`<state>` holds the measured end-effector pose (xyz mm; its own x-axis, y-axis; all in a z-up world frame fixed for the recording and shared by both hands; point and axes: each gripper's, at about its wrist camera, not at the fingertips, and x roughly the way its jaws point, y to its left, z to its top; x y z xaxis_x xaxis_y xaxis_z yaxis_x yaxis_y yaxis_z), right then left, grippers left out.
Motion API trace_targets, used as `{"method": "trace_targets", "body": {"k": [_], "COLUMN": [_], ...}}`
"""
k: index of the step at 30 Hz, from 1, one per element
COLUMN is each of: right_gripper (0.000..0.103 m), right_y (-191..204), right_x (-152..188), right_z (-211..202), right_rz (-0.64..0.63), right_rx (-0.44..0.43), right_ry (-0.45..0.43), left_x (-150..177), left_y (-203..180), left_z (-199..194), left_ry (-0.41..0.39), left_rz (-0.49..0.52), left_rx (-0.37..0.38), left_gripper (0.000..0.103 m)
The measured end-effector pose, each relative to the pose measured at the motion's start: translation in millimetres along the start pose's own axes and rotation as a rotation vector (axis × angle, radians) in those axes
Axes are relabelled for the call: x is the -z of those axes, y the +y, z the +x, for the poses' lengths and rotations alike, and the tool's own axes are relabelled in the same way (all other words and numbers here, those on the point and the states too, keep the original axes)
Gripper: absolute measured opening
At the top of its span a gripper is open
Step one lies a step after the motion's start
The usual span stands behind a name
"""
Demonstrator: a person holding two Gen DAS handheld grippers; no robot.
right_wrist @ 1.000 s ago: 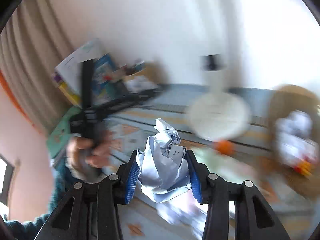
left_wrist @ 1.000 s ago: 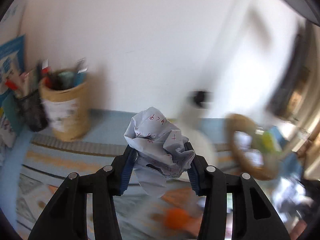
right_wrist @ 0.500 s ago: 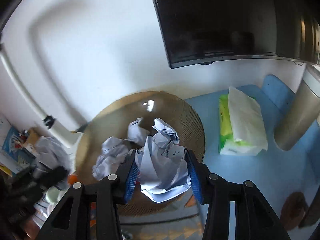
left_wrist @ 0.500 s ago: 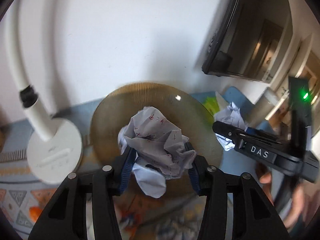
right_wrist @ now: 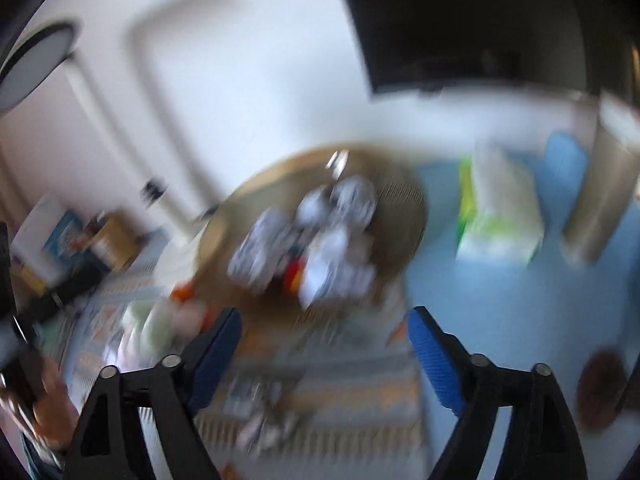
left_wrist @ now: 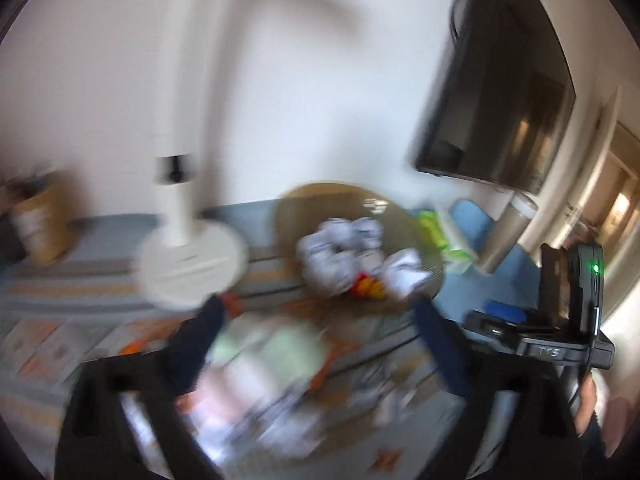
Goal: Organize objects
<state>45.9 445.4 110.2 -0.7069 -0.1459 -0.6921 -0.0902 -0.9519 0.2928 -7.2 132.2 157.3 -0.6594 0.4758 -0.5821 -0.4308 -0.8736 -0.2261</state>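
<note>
Release step done: left gripper point(left_wrist: 316, 320) and right gripper point(right_wrist: 324, 326) have just been opening and gape empty before the round woven wicker basket point(right_wrist: 404, 216) of crumpled white paper balls point(right_wrist: 320, 236) (next, I judge, seek more tabletop point(right_wrist: 500, 304) litter).

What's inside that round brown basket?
The basket holds crumpled paper balls, with something red and yellow peeking between them. The paper covers the bottom, and the blur hides details.

Left gripper point(left_wrist: 316, 328) jaws spread wide, just been opening, nothing between them. Ahead, round woven basket point(left_wrist: 304, 204) holds crumpled paper balls point(left_wrist: 340, 252). White lamp base point(left_wrist: 192, 268) left of basket. Right gripper point(left_wrist: 560, 320) at right edge. Frame heavily blurred.
</note>
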Motion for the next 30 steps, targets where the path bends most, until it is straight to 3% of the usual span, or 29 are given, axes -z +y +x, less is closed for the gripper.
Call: {"method": "trace_targets", "body": {"k": [2, 4, 8, 11, 15, 19, 30], "right_gripper": [0.101, 0.101, 0.101, 0.103, 0.103, 0.103, 0.103], "right_y": [5.8, 11.6, 18.9, 22.1, 23.8, 24.5, 23.0], "right_x": [32.4, 54.1, 68.2, 70.6, 69.4, 70.0, 69.7], "right_z": [3.3, 20.3, 40.2, 38.6, 44.5, 39.3, 37.4], "right_rz": [0.002, -0.021, -0.061, -0.09, -0.097, -0.09, -0.089], "right_rx": [0.017, 0.065, 0.174, 0.2, 0.239, 0.288, 0.274], "right_ry": [-0.025, -0.035, -0.046, -0.078, -0.054, -0.085, -0.081], "left_x": [36.4, 68.0, 106.2, 121.8, 122.7, 125.3, 126.5], "left_y": [26.2, 65.1, 126.5, 144.6, 139.1, 143.5, 135.6], "left_z": [-28.1, -44.0, -33.6, -22.0, -21.2, -23.0, -17.2], "left_ry": [-0.035, -0.048, -0.019, -0.019, -0.032, -0.034, -0.008], "left_rz": [-0.028, -0.11, -0.239, -0.307, -0.267, -0.28, -0.234], "left_rx": [-0.162, -0.337, -0.46, -0.458, -0.481, -0.472, -0.498], "left_gripper": [0.102, 0.102, 0.102, 0.102, 0.102, 0.102, 0.102]}}
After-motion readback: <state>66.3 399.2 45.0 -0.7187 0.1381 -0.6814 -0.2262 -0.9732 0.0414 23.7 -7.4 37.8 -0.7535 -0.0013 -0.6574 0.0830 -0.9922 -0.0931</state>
